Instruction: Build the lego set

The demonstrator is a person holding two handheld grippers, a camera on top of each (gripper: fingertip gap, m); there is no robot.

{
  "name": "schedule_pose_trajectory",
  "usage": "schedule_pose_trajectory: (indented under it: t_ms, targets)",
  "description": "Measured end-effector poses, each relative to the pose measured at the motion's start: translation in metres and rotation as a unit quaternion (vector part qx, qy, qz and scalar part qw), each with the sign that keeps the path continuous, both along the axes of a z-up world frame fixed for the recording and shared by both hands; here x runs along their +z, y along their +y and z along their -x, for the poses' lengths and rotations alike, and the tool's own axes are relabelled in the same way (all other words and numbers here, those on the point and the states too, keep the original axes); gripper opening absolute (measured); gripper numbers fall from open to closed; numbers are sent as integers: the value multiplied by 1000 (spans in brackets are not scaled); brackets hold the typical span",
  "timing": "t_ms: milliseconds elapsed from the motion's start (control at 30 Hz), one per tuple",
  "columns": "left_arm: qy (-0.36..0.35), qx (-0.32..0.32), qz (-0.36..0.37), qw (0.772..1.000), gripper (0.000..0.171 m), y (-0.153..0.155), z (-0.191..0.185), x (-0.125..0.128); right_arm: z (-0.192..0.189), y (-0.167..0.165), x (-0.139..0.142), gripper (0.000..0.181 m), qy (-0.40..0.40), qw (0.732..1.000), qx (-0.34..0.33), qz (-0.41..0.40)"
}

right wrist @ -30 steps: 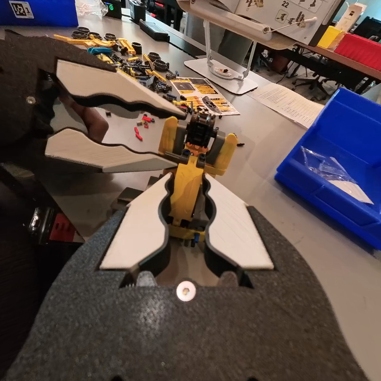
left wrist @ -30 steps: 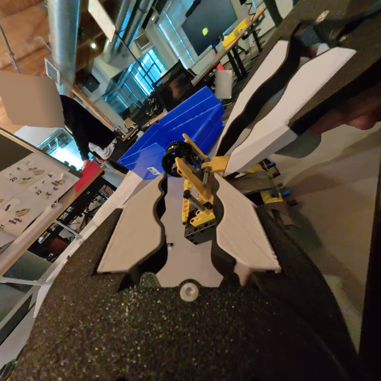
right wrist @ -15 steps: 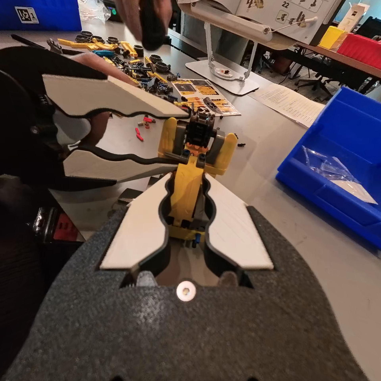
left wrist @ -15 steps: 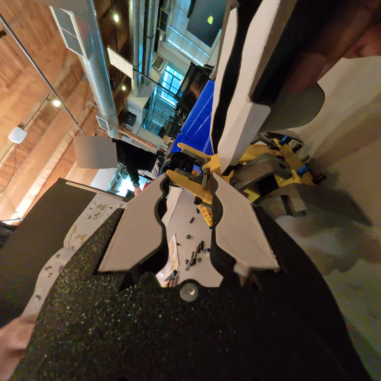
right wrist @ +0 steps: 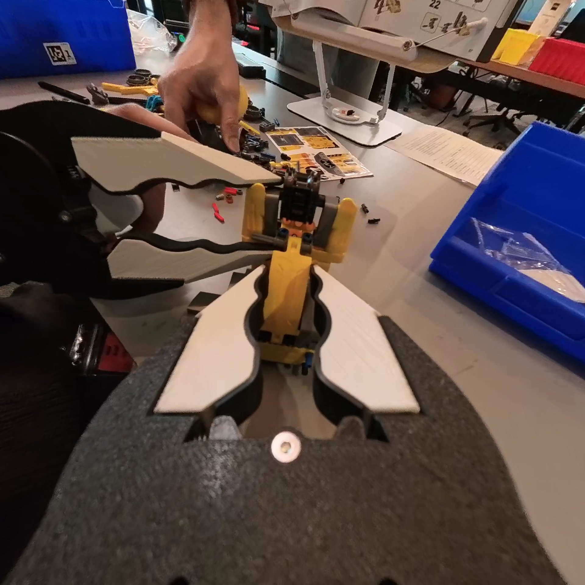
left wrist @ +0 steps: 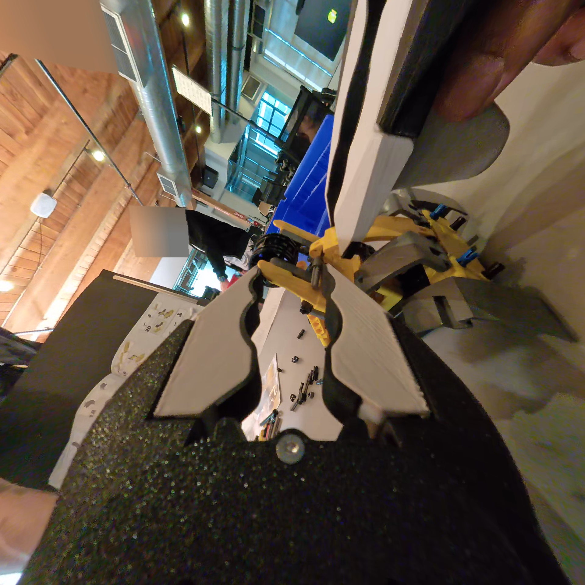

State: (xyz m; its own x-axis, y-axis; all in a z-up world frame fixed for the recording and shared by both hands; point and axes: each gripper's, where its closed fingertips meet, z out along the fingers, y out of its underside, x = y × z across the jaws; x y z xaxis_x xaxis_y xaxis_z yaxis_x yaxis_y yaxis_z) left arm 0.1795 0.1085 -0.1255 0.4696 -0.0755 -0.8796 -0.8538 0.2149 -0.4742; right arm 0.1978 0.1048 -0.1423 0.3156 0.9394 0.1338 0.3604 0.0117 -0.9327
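A yellow, grey and black toy-brick model stands on the grey table. My right gripper is shut on its yellow body from behind. My left gripper comes in from the left, one finger above and one below the model's black front block, shut on it. In the left wrist view my left gripper clamps a yellow beam next to a black wheel. The model lies to the right there. The right gripper reaches down onto it from above.
A person's hand holding a yellow part reaches into a pile of loose parts at the back left. A sticker sheet lies behind the model. A blue bin stands at the right. A booklet stand is at the back. Left and right tips are no more than a few centimetres apart.
The left gripper has rolled and tilted while keeping its grip, so its view turned toward the ceiling. A hand has come down onto the parts pile. The right gripper has held still.
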Motion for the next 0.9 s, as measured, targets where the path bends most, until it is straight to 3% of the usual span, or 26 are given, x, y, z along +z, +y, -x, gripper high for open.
schedule_pose_trajectory:
  t_ms: [900]
  targets:
    - [-23,6,0,1000,35,1,0,0,0,1,-3,25,-33,999,-16,-17]
